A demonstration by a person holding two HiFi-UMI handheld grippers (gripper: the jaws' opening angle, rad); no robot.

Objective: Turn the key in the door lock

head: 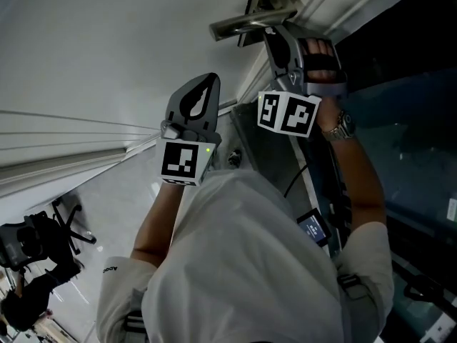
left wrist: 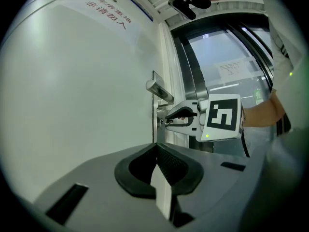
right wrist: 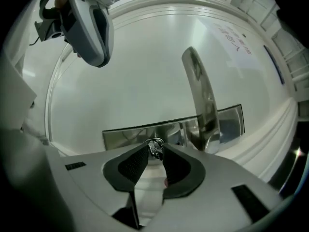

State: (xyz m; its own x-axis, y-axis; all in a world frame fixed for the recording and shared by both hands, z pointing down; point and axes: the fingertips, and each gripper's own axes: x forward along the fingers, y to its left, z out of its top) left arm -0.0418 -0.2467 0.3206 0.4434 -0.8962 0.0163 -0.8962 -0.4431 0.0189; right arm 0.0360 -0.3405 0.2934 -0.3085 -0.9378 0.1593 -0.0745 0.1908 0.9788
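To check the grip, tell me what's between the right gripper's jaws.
The key, stuck in the lock plate beside the door handle, sits between the open jaw tips of the right gripper; the right gripper view shows it.

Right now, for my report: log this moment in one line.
right hand-held gripper: open around key | left hand-held gripper: shut, empty

We look steeply down from the head onto the left gripper [head: 209, 79] and right gripper [head: 274, 36] at the door [head: 86, 48]. The left gripper's camera faces level along the door, well back; the right's sits close against the lock plate [right wrist: 128, 135]. All three views share the door handle [right wrist: 200, 100].
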